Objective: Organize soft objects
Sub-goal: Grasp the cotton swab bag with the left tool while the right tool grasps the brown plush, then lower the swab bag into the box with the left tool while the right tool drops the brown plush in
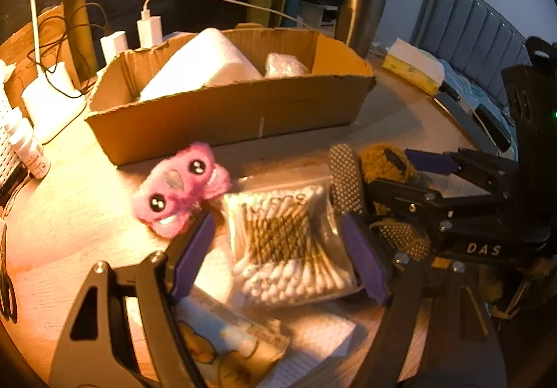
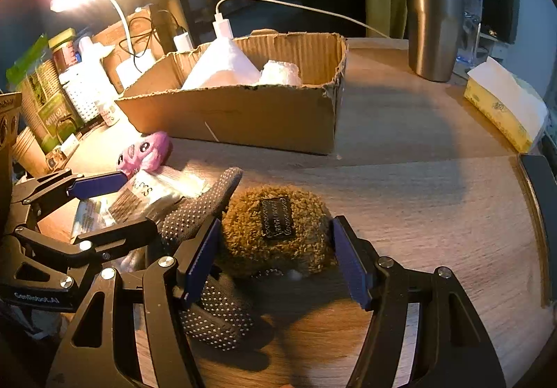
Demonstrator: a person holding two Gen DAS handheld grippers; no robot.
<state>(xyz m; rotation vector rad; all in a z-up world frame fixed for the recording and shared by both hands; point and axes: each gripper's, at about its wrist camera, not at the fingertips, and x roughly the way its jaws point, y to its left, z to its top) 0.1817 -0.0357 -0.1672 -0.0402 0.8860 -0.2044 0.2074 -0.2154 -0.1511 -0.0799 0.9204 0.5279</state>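
My left gripper [image 1: 278,259] is open, its jaws on either side of a clear bag of cotton swabs [image 1: 285,245] lying on the table. A pink fuzzy toy [image 1: 181,189] lies just beyond its left finger. My right gripper [image 2: 275,262] is open around a brown fuzzy pouch [image 2: 275,231] with a black label; the pouch also shows in the left wrist view [image 1: 386,161]. A grey dotted glove [image 2: 205,210] lies left of the pouch. The cardboard box [image 2: 243,116] behind holds a white roll [image 2: 226,64] and a small white bundle [image 2: 282,72].
A steel tumbler [image 2: 433,25] and a yellow tissue pack [image 2: 504,102] stand at the back right. Chargers, cables, a lamp [image 1: 38,5] and bottles crowd the back left. Papers and a small tube [image 1: 240,339] lie under my left gripper.
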